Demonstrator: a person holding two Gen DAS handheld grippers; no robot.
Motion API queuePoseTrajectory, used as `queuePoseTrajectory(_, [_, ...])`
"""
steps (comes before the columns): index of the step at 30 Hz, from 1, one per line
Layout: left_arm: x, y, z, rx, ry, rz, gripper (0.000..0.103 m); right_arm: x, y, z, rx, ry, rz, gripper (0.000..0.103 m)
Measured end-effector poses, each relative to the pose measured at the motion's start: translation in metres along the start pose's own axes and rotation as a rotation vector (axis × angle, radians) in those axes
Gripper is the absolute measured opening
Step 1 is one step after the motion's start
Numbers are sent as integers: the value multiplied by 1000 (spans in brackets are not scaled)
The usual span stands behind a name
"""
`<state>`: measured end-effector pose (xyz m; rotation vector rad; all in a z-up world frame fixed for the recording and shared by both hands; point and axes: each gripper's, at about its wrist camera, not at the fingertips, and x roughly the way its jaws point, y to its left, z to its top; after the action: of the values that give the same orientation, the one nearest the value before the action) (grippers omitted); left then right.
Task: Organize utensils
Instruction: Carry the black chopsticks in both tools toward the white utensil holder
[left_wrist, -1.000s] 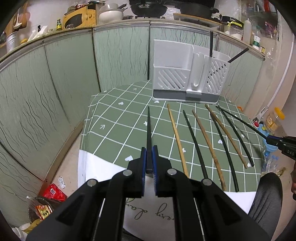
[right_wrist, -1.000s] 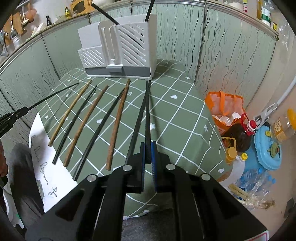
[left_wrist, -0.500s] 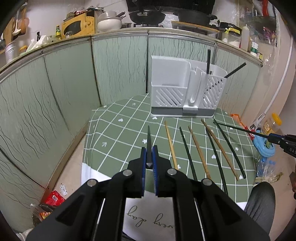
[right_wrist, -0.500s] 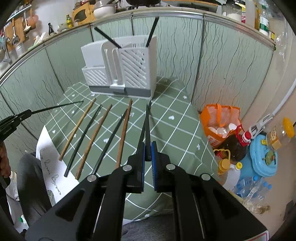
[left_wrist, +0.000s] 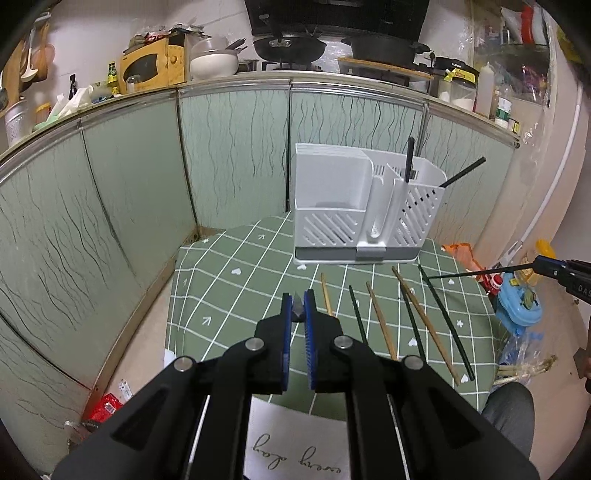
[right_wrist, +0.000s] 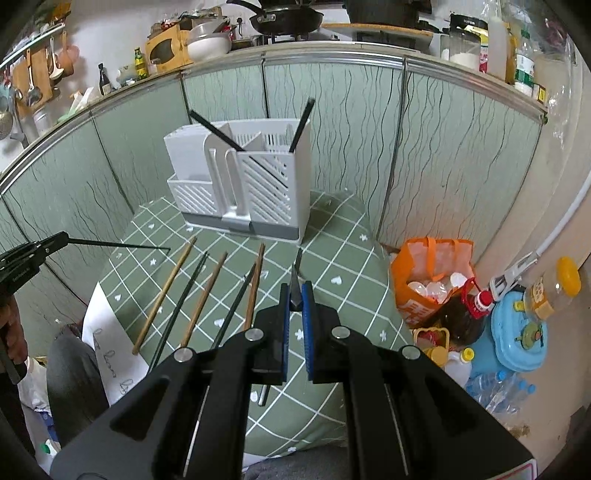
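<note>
Above the table (left_wrist: 229, 291), each hand-held gripper, clamping a black chopstick, has risen.

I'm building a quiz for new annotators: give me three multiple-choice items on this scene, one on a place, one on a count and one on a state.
1. Where do the two upright black chopsticks stand?
A. in the white holder
B. in the orange bag
C. on the kitchen counter

2. How many brown chopsticks lie on the green cloth?
A. one
B. three
C. five

3. What is the left claw doing?
A. open and empty
B. shut on a black chopstick
C. shut on a brown chopstick

Answers:
1. A: the upright black chopsticks rise from the white holder.
2. B: three brown chopsticks alternate with dark ones on the green cloth.
3. B: the left claw pinches a black chopstick.
</note>
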<state>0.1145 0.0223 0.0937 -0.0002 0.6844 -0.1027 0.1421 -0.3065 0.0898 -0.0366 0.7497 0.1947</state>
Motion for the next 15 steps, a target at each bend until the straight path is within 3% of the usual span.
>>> queuePoseTrajectory(15, [8, 1, 44, 20, -2, -1, 8, -1, -6, 40, 6, -17, 4, 6])
